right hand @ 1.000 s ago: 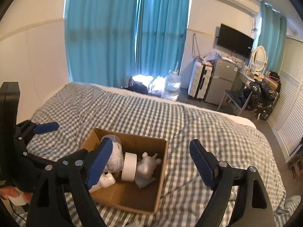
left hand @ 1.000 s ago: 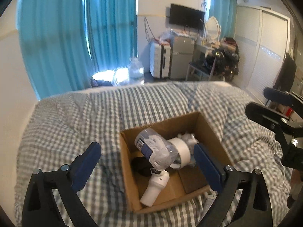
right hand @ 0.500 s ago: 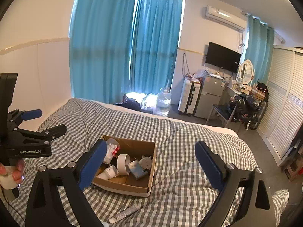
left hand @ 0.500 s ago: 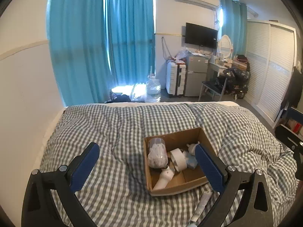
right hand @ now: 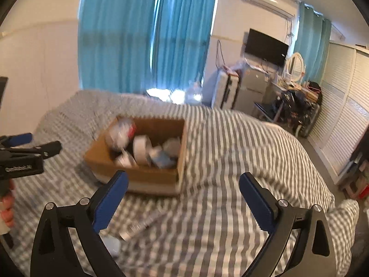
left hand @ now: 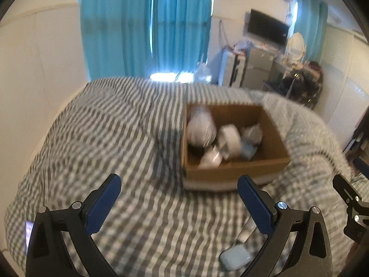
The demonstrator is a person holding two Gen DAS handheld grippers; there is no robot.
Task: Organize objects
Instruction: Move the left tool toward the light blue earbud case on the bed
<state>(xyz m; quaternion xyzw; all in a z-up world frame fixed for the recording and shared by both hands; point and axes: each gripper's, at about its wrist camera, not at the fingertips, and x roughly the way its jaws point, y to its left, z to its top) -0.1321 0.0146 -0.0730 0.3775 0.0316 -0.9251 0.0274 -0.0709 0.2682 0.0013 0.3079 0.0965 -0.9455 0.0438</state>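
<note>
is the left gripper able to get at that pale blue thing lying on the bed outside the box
Probably yes. The pale blue object lies on the checked bedcover, uncovered, just below the left gripper's right finger. The jaws are open and empty, and the cardboard box sits farther off.

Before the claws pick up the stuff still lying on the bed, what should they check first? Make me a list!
1. Left claw empty and open: ok, nothing between its blue pads.
2. Right claw empty and open: ok; its jaws have just been opening, with nothing between them.
3. Things left outside the cardboard box: not ok, a pale blue case and a long tube lie on the checked blanket.
4. Room in the box: ok, bare cardboard shows on its right side.
5. Clear view of the things: not ok, both pictures are blurred.
6. What the tube is: cannot tell.
</note>
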